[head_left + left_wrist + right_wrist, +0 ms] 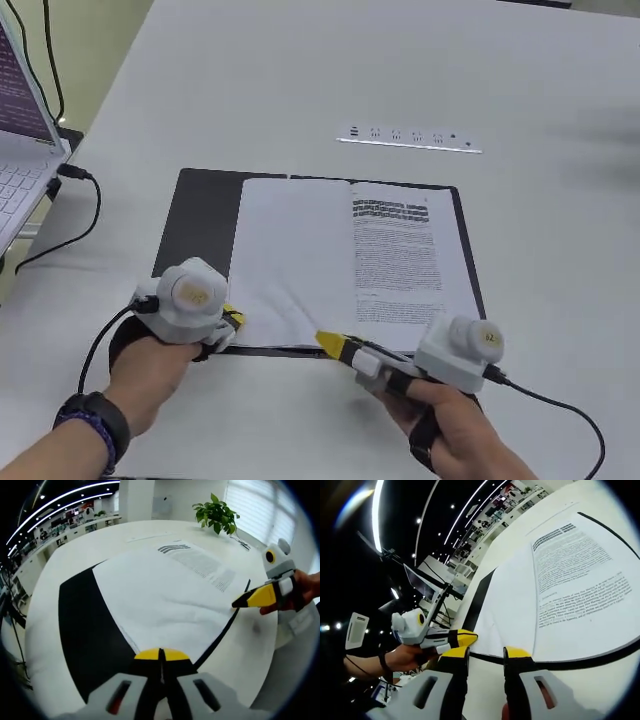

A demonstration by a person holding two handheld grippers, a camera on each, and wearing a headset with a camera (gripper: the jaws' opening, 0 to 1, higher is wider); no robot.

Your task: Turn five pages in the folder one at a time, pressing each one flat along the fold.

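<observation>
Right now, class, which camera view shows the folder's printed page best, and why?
The head view: the printed page lies whole, seen from above. The left gripper view foreshortens it; the right gripper view shows its text larger, but slanted and cropped.

The folder (200,215), at centre left of the head view, has a matt black cover, plastic by the look. Its pages (300,260) are matt white paper, faintly rippled toward the lower edge. The table (300,80) is smooth and white with a soft sheen. The left gripper (161,654) and right gripper (486,652) have pale matt plastic bodies and smooth yellow jaw tips.
</observation>
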